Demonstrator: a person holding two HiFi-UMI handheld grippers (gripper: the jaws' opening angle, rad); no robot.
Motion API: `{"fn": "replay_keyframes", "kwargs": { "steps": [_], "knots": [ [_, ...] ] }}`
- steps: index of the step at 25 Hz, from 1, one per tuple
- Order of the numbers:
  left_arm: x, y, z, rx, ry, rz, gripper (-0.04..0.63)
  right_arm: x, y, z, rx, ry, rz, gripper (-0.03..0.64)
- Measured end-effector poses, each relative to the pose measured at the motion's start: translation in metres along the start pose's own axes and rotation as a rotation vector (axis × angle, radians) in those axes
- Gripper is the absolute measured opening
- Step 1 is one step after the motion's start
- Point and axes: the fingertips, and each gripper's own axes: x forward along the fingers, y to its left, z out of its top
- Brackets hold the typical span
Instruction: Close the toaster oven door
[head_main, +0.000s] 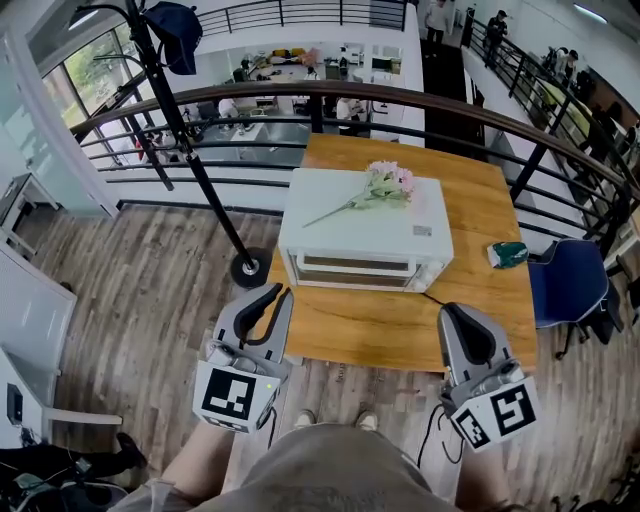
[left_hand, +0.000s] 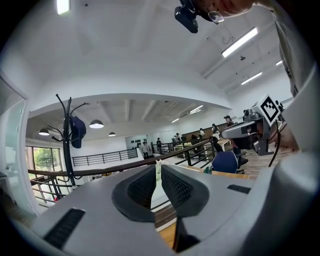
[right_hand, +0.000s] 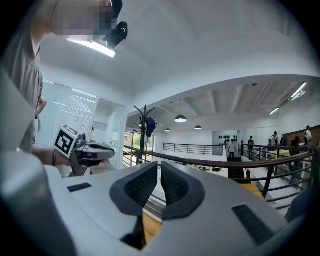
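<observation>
1. White sheet metal makes up the toaster oven (head_main: 340, 240), a low box with a flat roof, standing on the wooden counter (head_main: 400, 330) with its front towards the person.
2. Its door (head_main: 352, 268) is a wide glazed panel across the front. From above it seems to stand upright against the body already, with nothing folded out over the counter. No handle can be made out at this angle.
3. Judged as a thing to handle, the door is stiff and light and swings on a bottom hinge. The glass is fragile, so a push belongs on the top rail or metal frame. The oven itself may slide on the smooth wood if shoved hard.
4. A pink flower spray (head_main: 385, 183) lies loose on the oven's roof and could roll off if jolted. A green packet (head_main: 507, 254) sits to the oven's right.
5. The left gripper (head_main: 280, 292) and right gripper (head_main: 458, 312) hang on the near side of the oven, well apart from it. The jaws of each are drawn nearly together with nothing between them.
</observation>
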Motion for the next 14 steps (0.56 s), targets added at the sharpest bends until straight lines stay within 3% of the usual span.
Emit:
{"fn": "replay_keyframes", "kwargs": {
  "steps": [6,10,14],
  "knots": [
    [0.0022,-0.0004,-0.0014,-0.018,0.002,0.001,0.046,0.0040,0.0051,-0.0109,0.004,0.029,0.019,0.044],
    [0.0031,0.0029,-0.0028,0.026,-0.013,0.006,0.046,0.0061,0.0041,-0.0109,-0.002,0.028,0.023,0.044],
    [0.0032,0.0019,-0.0032,-0.024,0.002,0.016,0.046,0.0056,0.0011,-0.0123,-0.005,0.030,0.019,0.044]
  ]
}}
